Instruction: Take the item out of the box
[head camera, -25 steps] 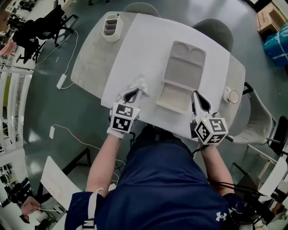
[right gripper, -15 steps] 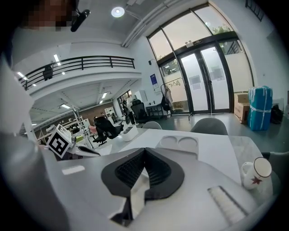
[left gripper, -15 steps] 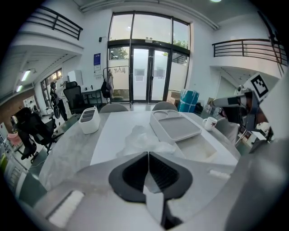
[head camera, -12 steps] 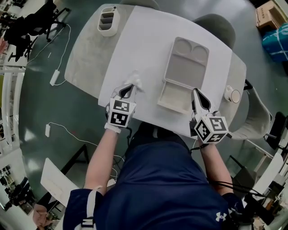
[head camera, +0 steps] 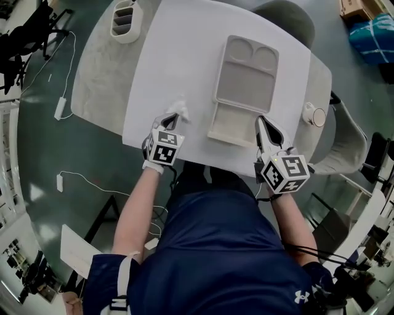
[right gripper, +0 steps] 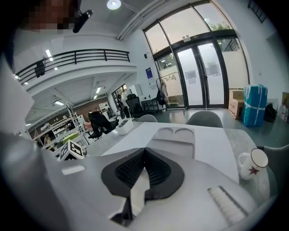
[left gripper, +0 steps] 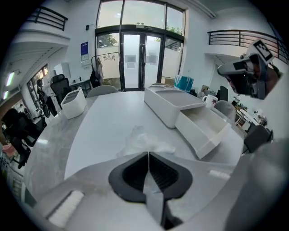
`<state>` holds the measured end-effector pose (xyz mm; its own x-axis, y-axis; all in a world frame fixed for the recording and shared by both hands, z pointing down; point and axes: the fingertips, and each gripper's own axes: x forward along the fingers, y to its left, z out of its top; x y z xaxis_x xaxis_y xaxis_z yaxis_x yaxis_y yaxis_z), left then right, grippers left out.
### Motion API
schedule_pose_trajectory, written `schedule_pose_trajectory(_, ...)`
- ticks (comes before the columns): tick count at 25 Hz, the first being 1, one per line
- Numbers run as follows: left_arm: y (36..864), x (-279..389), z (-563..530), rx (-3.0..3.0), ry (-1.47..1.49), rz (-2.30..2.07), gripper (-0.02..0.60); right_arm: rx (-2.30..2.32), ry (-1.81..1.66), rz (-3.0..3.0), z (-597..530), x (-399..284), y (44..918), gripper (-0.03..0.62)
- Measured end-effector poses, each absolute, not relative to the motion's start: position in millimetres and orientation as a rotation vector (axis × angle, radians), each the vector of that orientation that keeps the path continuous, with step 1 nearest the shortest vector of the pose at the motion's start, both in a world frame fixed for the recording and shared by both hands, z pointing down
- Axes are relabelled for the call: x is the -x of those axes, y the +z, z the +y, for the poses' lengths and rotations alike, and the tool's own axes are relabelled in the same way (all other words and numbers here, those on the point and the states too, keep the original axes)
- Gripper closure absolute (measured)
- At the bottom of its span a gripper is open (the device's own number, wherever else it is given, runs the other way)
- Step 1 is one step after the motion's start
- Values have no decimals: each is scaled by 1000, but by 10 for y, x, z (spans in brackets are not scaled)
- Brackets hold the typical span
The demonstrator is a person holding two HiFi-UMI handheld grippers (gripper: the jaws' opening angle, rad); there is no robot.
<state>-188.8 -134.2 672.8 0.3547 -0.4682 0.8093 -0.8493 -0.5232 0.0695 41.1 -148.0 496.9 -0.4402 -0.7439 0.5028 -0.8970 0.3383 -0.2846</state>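
Note:
The white box (head camera: 245, 72) lies on the white table (head camera: 178, 49), its drawer (head camera: 229, 126) pulled out toward me and showing bare inside. The item, a crumpled clear plastic wrap (head camera: 180, 109), rests on the table left of the drawer. My left gripper (head camera: 171, 119) is shut, and its tips pinch the wrap's near edge (left gripper: 146, 140). The box (left gripper: 169, 104) and open drawer (left gripper: 205, 128) stand to its right. My right gripper (head camera: 263, 126) is shut with nothing in it, at the drawer's near right corner, pointing along the box (right gripper: 174, 137).
A white divided organizer (head camera: 125, 20) stands at the table's far left, also visible as the organizer (left gripper: 73, 102). A white mug (head camera: 316, 115) sits at the right edge, the mug (right gripper: 252, 163) just beside my right gripper. Grey chairs (head camera: 284, 13) stand behind the table.
The head view has shifted, so the table sits higher in the picture. Both grippers stay shut and keep about the same places beside the wrap and the drawer.

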Motion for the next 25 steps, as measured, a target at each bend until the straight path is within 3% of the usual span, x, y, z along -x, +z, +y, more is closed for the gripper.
schedule_pose_trajectory(17, 7096, 1894, -1326, -2078, 1118, -1113, 546, -1508, 800, -2300, -1388, -527, 5031, 591)
schedule_pose_trajectory(25, 6944, 1835, -1312, -2078, 1112, -1148, 445, -1510, 784, -2330, -1298, -565, 4948, 591)
